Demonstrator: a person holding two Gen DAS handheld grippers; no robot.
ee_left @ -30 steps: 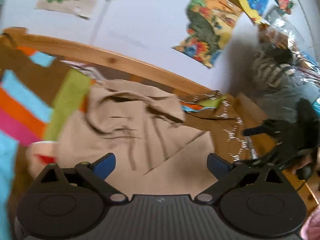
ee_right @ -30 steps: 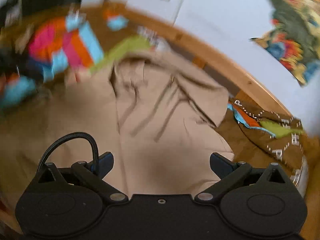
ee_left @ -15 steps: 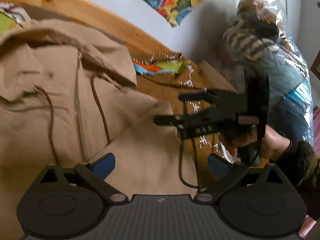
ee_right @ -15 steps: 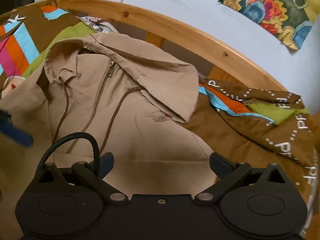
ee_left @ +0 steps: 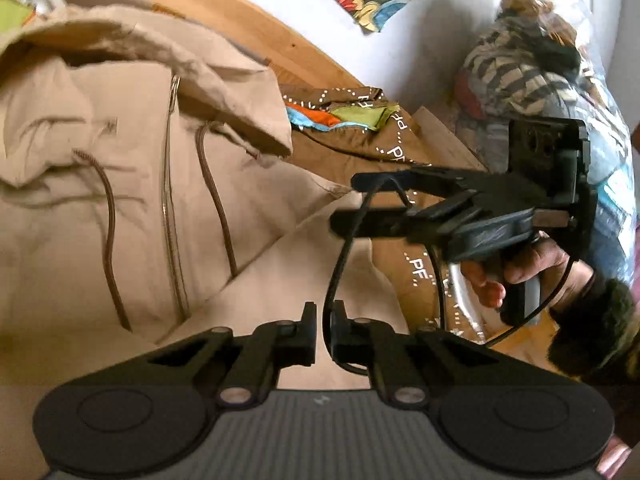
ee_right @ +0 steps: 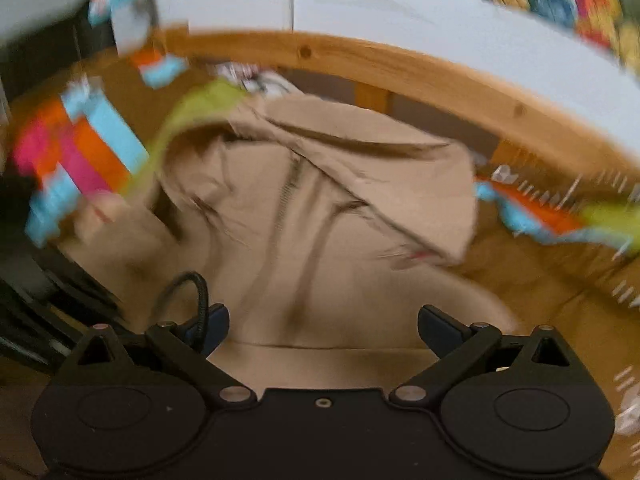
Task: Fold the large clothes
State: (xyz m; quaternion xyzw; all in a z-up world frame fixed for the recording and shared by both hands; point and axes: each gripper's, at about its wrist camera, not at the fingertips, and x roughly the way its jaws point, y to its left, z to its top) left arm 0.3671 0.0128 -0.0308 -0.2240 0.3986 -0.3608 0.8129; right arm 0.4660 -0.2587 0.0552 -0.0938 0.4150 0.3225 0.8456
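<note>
A beige hooded zip jacket [ee_left: 140,160] lies spread on the bed, hood toward the wooden rail, zip and drawstrings showing. A lower part of it is folded up over the front. My left gripper [ee_left: 325,320] rests on that lower fabric, its fingers closed to a narrow gap with cloth between them. In the left wrist view, a hand [ee_left: 520,264] holds my right gripper [ee_left: 342,202] with its fingers apart just above the jacket's right edge. The right wrist view is motion-blurred: the right gripper [ee_right: 323,332] is open over the jacket [ee_right: 320,240], with nothing between its fingers.
A brown duvet with bright stripes [ee_left: 360,148] covers the bed under the jacket. The wooden bed rail [ee_left: 304,52] runs along the white wall behind. A clear bag of clothes [ee_left: 540,80] stands at the right. The right gripper's black cable [ee_left: 340,260] hangs in a loop near my left fingers.
My left gripper has shut from open, with its view almost still since half a second ago. The right gripper stays open and is swinging, so its view is blurred.
</note>
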